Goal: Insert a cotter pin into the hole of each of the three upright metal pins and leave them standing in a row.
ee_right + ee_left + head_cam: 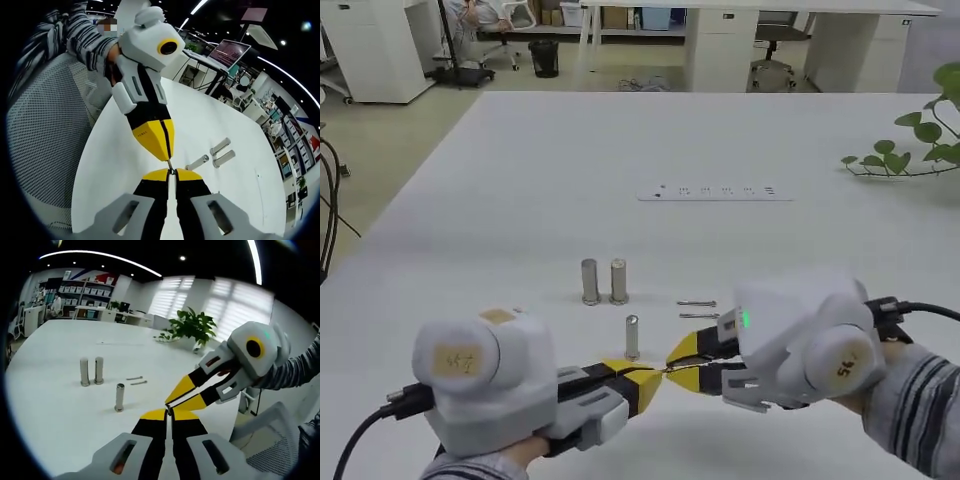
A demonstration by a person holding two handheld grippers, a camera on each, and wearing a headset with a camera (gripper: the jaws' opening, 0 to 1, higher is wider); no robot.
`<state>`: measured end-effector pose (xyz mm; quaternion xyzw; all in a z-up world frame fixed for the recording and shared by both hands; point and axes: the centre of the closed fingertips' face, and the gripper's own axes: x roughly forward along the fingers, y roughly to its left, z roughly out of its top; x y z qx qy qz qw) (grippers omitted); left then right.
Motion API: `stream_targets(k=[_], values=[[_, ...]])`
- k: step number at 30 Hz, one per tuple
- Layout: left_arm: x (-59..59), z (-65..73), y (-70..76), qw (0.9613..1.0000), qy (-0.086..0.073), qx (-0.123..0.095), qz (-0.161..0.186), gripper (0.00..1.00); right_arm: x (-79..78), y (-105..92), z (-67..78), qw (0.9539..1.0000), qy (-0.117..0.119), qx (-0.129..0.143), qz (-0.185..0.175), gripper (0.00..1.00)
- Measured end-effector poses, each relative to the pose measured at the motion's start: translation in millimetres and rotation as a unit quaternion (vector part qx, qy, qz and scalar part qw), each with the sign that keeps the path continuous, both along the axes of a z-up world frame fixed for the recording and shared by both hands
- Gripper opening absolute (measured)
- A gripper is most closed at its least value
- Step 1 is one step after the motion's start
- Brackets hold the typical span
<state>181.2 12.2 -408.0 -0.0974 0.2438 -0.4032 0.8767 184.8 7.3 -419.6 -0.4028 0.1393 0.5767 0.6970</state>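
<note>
Head view: the left hand-held gripper (pixel 650 378) reaches in from the lower left and the right hand-held gripper (pixel 676 366) from the right. Their yellow tips meet nose to nose low over the white counter (pixel 520 180). Just behind that meeting point 1 metal pin (pixel 632 337) stands upright. Farther back 2 more metal pins (pixel 590 281) stand side by side, nearly touching. 2 cotter pins (pixel 696 302) lie flat on the counter, right of the standing pins and just behind the right hand-held gripper.

Left gripper view: its own jaws (pixel 169 414) are pressed together. The right hand-held gripper (pixel 172 401) slants in from the right, its tips converging onto them. The lone metal pin (pixel 119 397) stands to the left, near the tips.

Right gripper view: its own jaw tips (pixel 171 173) are together, and the left hand-held gripper (pixel 167 152) points down at them. A thin metal sliver (pixel 170 165) bridges the 2 tips, but it is too small to tell which side clamps it.
</note>
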Motion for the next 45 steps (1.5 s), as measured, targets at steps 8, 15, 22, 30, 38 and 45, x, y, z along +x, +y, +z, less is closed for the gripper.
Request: stream_targets(k=[8, 15, 22, 30, 38, 45], values=[[-0.2, -0.9, 1.9, 0.9998, 0.017, -0.01, 0.007, 0.0, -1.1, 1.6, -0.1, 0.9997, -0.019, -0.011, 0.014, 0.0], [1.0, -5.2, 0.9, 0.9999, 0.015, 0.002, 0.006, 0.0, 0.8, 1.1, -1.2, 0.9994, -0.026, -0.018, 0.017, 0.0], [3.6, -6.1, -1.4, 0.9999, 0.005, 0.014, 0.003, 0.0, 4.3, 0.0, -2.4, 0.9996, -0.019, -0.018, 0.008, 0.0], [13.4, -9.6, 9.6, 0.9982, -0.025, 0.05, 0.018, 0.07, 9.6, -4.3, -3.6, 0.9993, -0.023, -0.029, -0.001, 0.0], [25.5, -15.3, 16.1, 0.9945, -0.052, 0.086, 0.03, 0.14, 26.0, -8.9, -6.1, 0.9983, -0.023, -0.045, -0.031, 0.0], [36.8, -21.1, 18.9, 0.9919, -0.061, 0.103, 0.041, 0.19, 42.9, -13.3, -9.5, 0.9959, -0.012, -0.059, -0.068, 0.0]])
